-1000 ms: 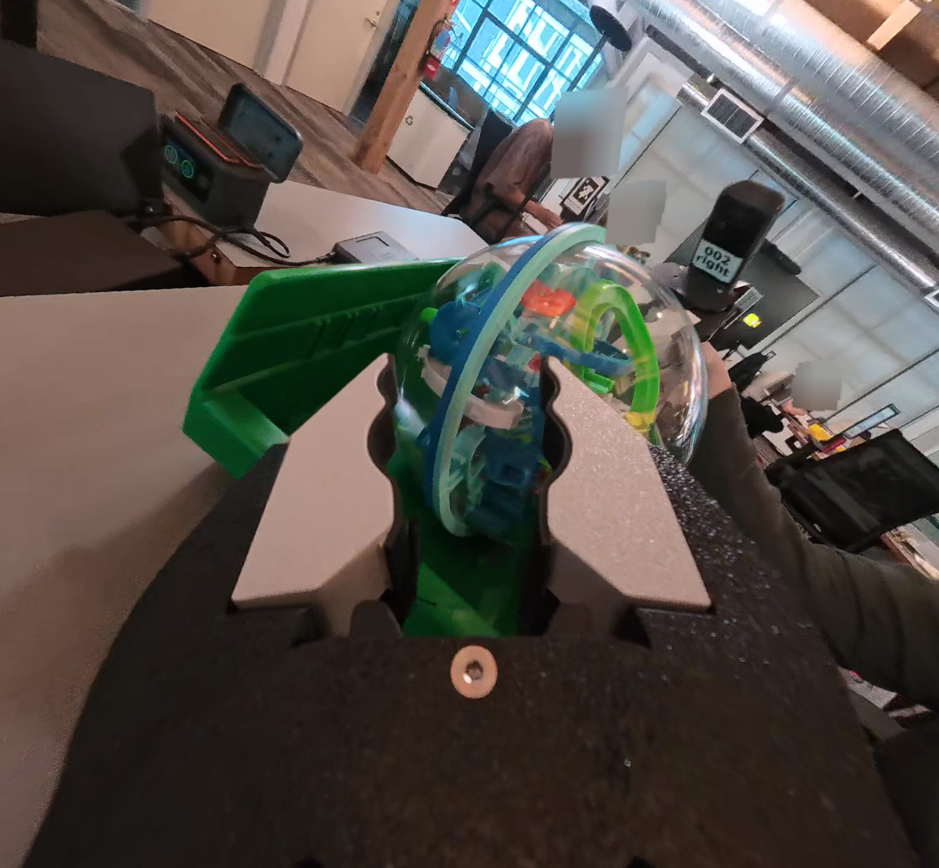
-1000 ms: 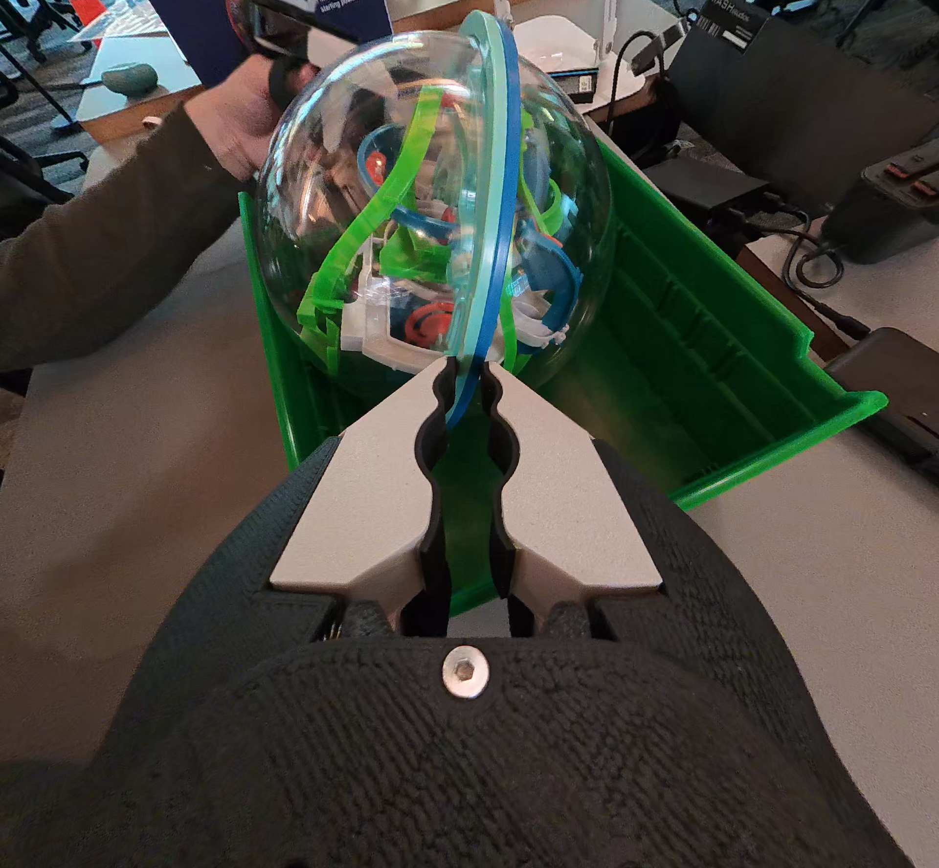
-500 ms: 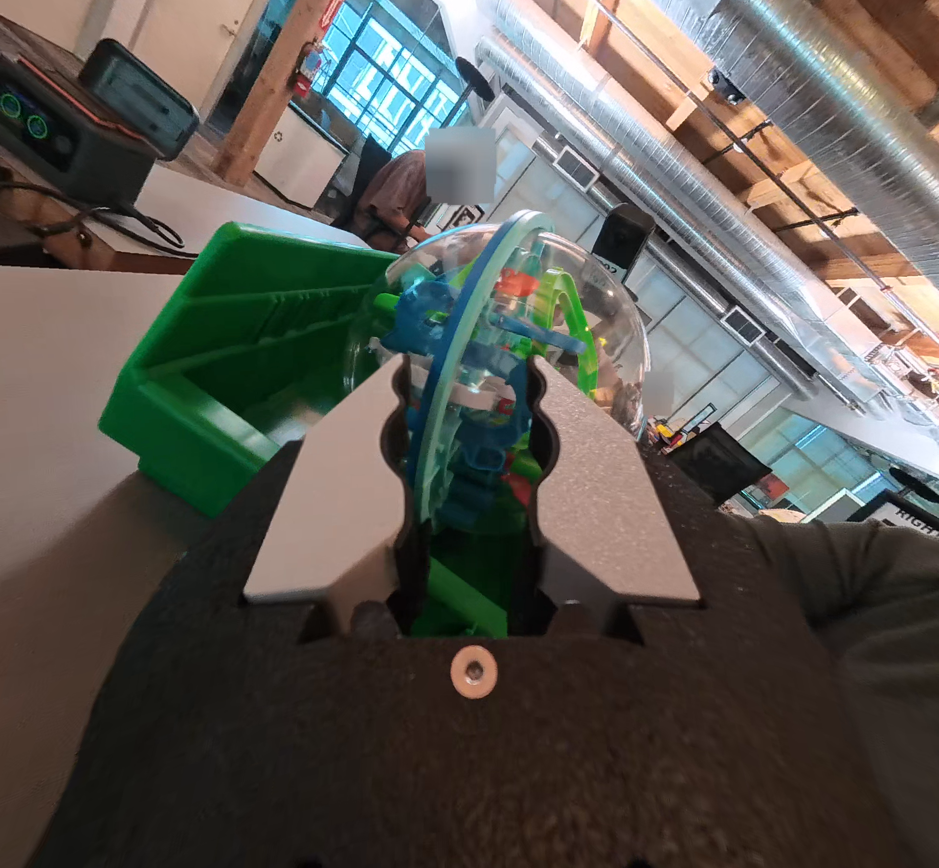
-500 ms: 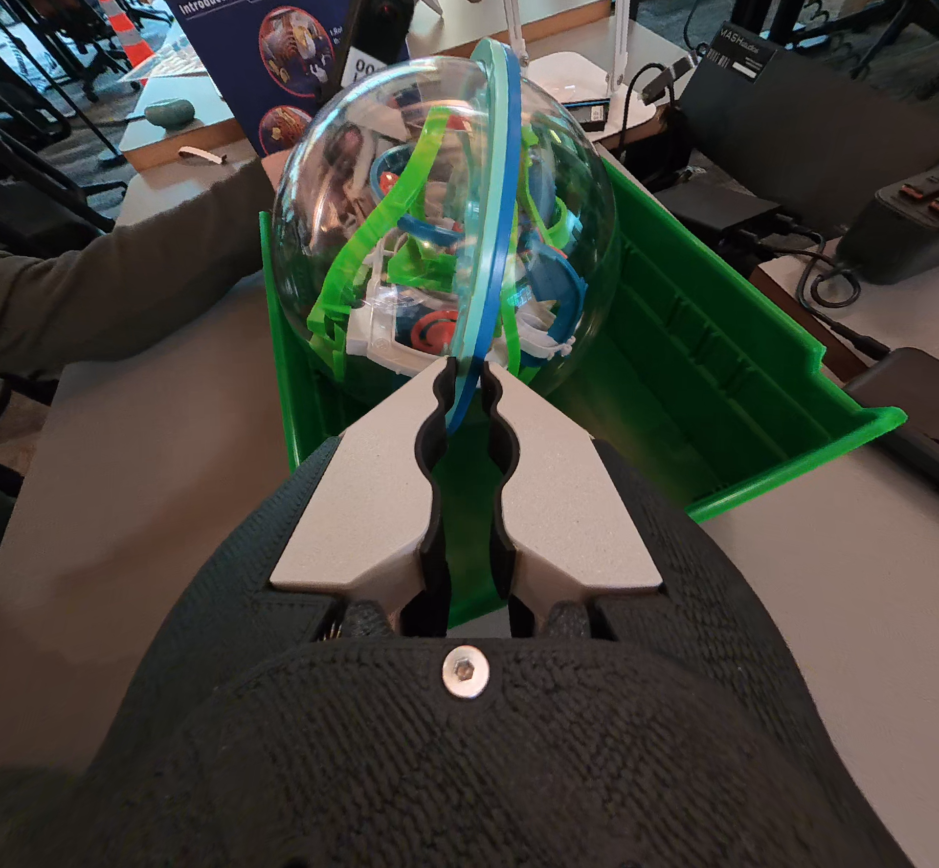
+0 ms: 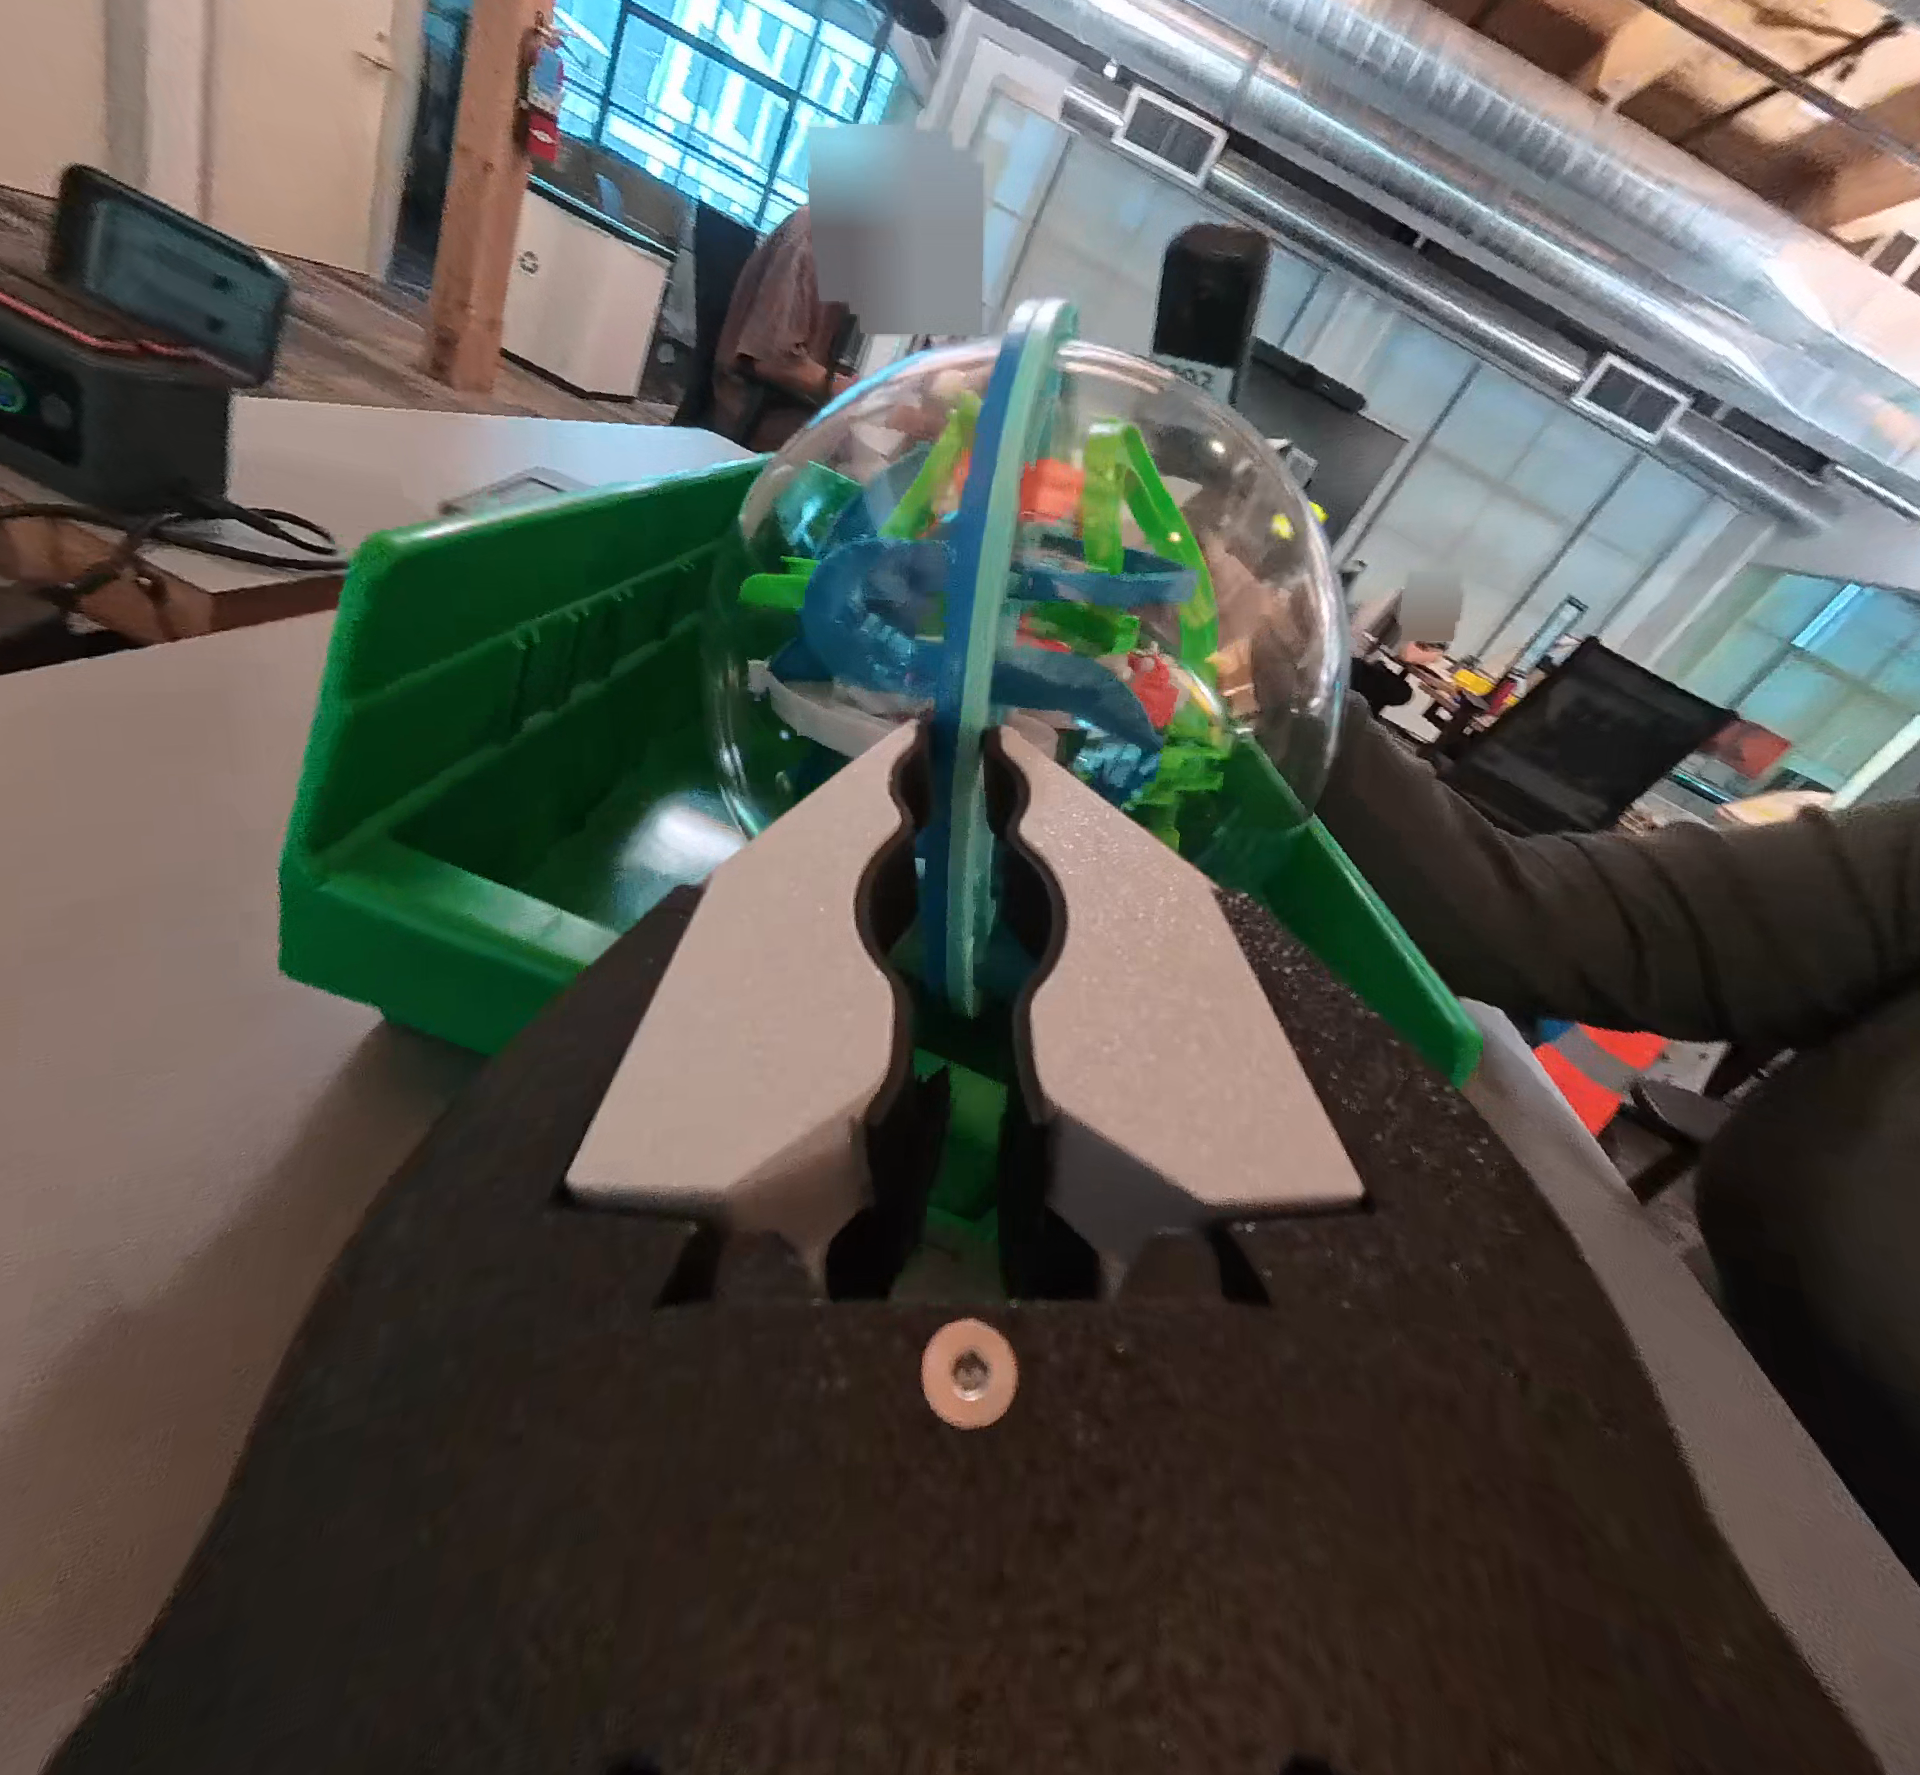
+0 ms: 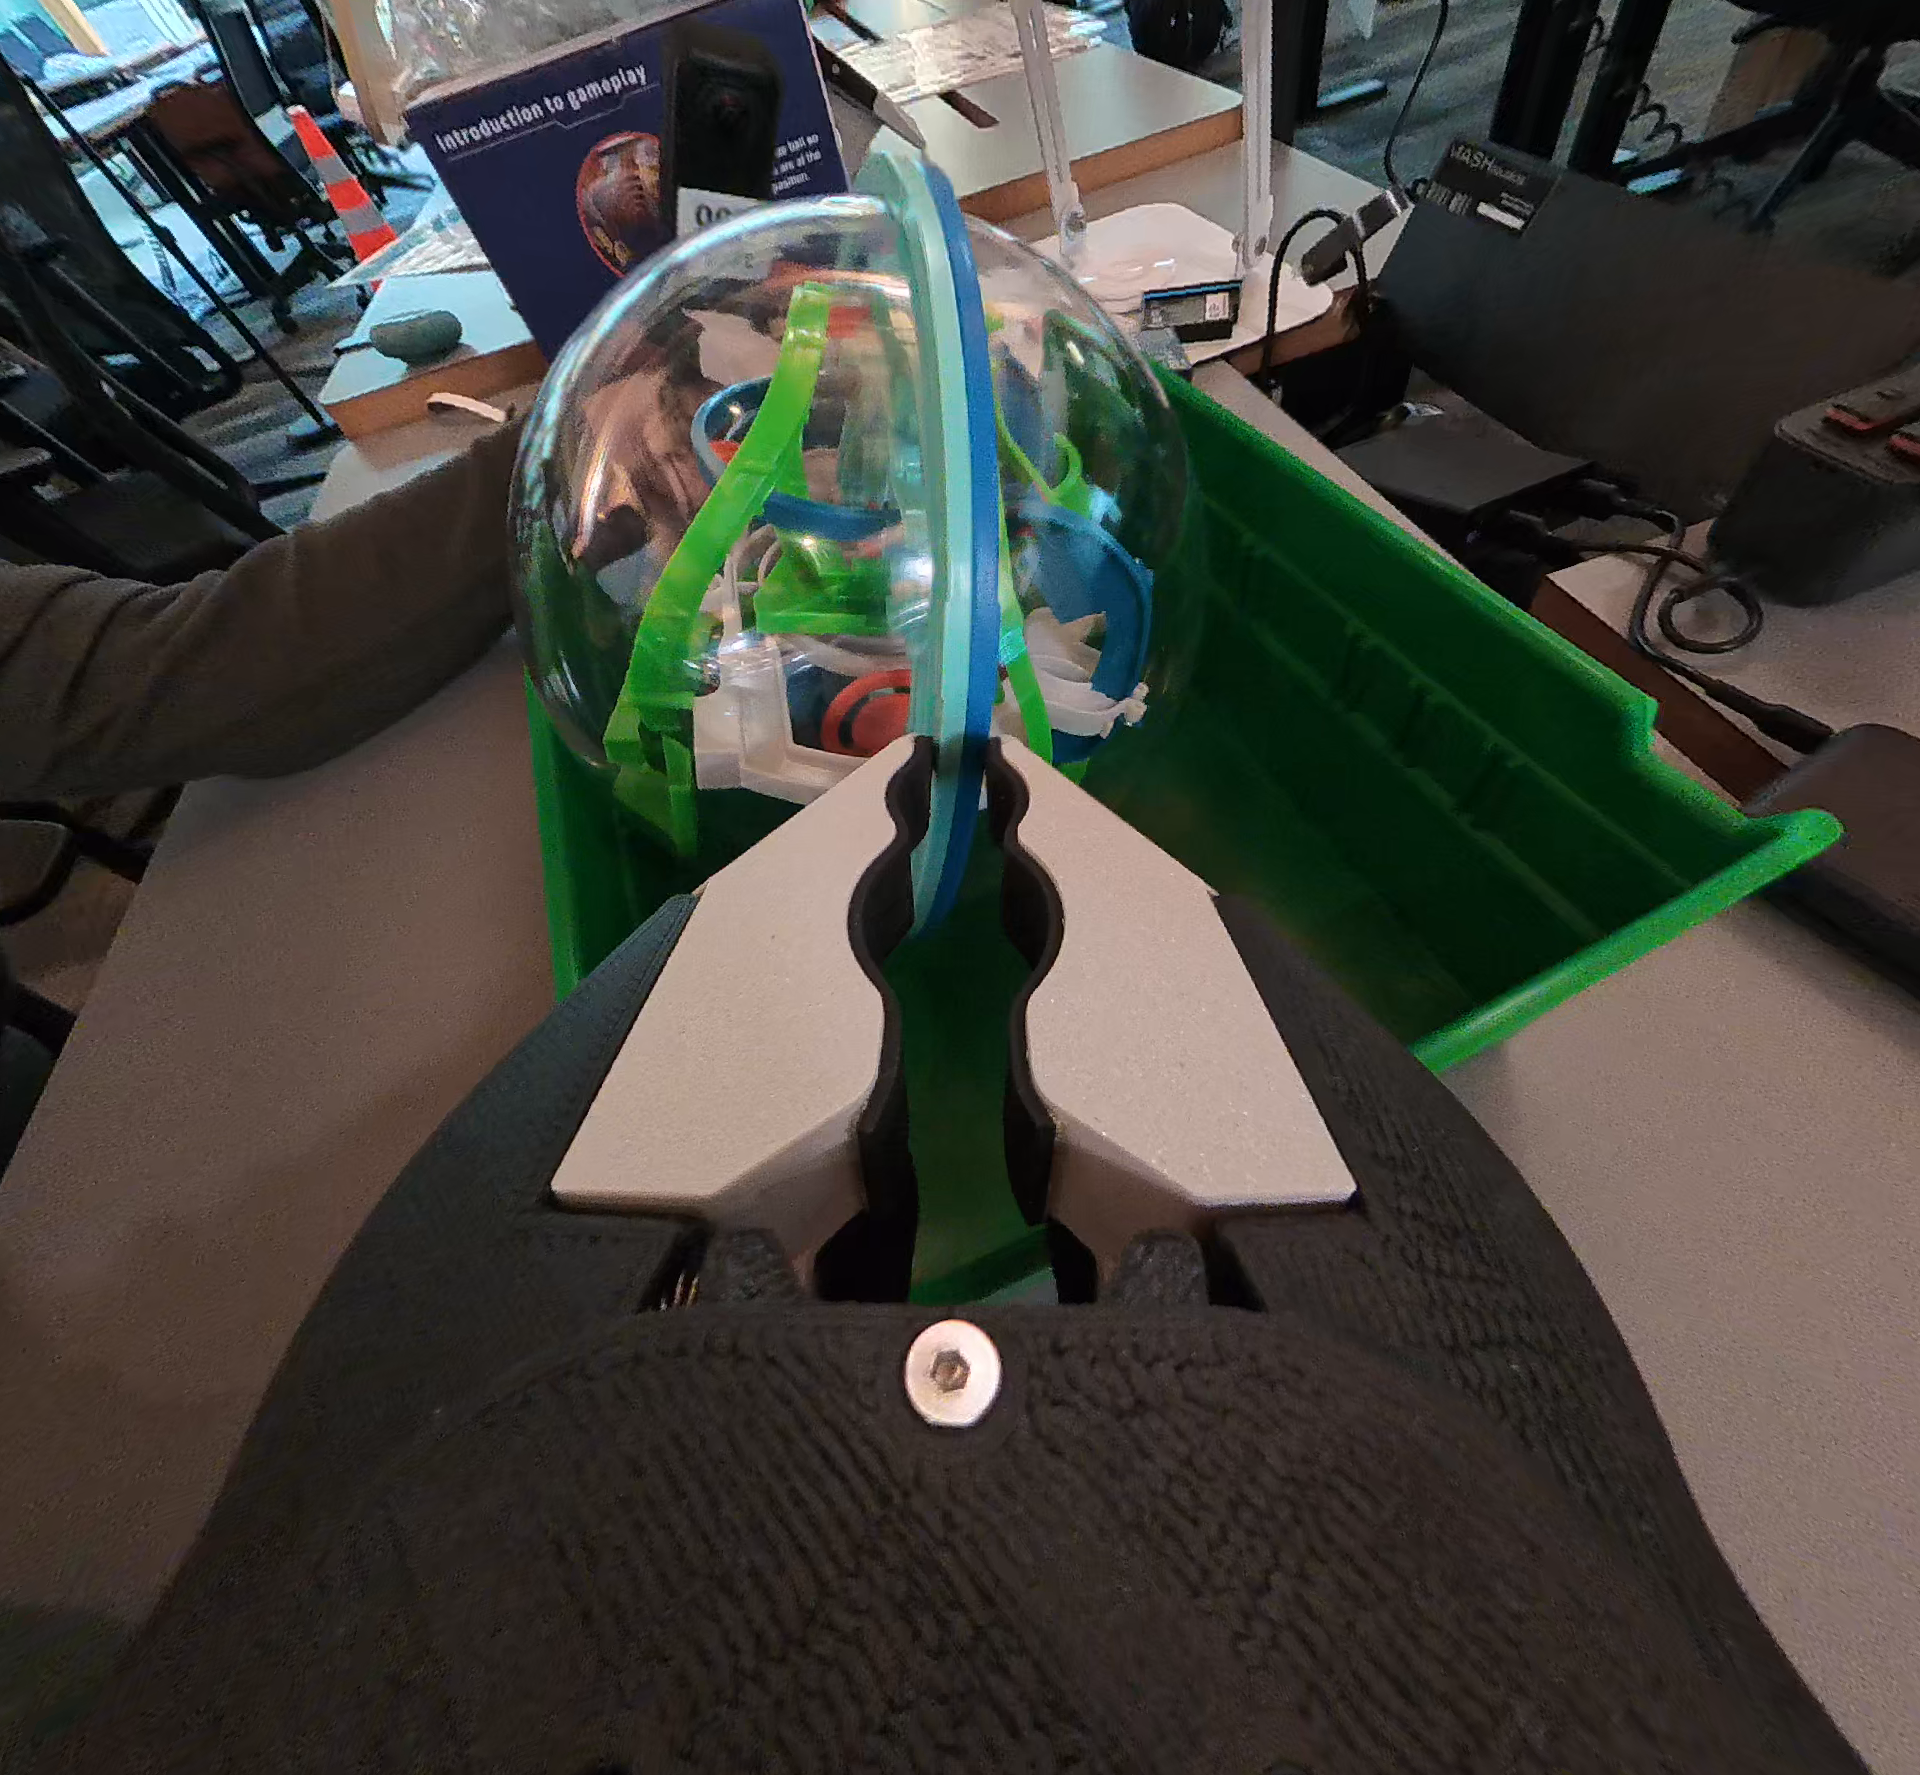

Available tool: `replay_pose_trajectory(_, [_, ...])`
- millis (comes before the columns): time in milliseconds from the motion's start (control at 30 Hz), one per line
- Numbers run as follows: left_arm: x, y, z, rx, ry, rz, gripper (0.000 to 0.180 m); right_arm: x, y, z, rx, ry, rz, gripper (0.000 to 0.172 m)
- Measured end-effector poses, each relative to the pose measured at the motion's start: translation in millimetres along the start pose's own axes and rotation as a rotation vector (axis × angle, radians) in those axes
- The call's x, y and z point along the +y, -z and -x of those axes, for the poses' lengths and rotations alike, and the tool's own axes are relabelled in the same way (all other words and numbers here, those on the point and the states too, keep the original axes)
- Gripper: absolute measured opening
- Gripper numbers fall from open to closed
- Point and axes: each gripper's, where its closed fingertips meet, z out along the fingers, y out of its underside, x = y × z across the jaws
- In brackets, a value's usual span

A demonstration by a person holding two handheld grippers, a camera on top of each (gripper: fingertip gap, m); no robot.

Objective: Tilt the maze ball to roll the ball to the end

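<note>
The left gripper [image 5: 961, 759] had closed onto the maze ball's [image 5: 1039, 582] blue rim [image 5: 971, 634]; the right gripper [image 6: 951, 769] was clamped there too. The clear shell looked slippery and brittle, the stiff rim the surest hold.

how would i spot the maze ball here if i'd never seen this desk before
Find the bright green plastic bin on the pale grey table. At its near end is the maze ball, a clear sphere packed with green, blue and white tracks. Nothing else here is see-through and round, and each hand-held gripper clamps the blue-and-mint rim circling it.
</note>
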Motion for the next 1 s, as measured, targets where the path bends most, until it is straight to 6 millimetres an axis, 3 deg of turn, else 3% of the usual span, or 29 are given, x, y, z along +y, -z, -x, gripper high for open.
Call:
replay_pose_trajectory(333, [-1.6,-2.8,-8.4,0.057,0.009,-0.009,0.006,2.0,1.0,-1.2,0.016,0.019,-0.022,0.009])
replay_pose_trajectory(567, [-9.3,-3.2,-19.0,0.035,-0.183,0.013,0.007,-1.5,3.2,-0.3,0.007,0.089,-0.036,0.008])
replay_pose_trajectory(733, [-25.4,-7.7,-34.7,0.004,-0.309,0.018,0.007,-25.5,17.8,9.7,0.038,0.189,-0.129,0.008])
replay_pose_trajectory(1000, [-71.0,-16.4,-86.8,-0.095,-0.653,0.005,0.007,-69.1,50.3,40.0,0.132,0.393,-0.25,0.008])
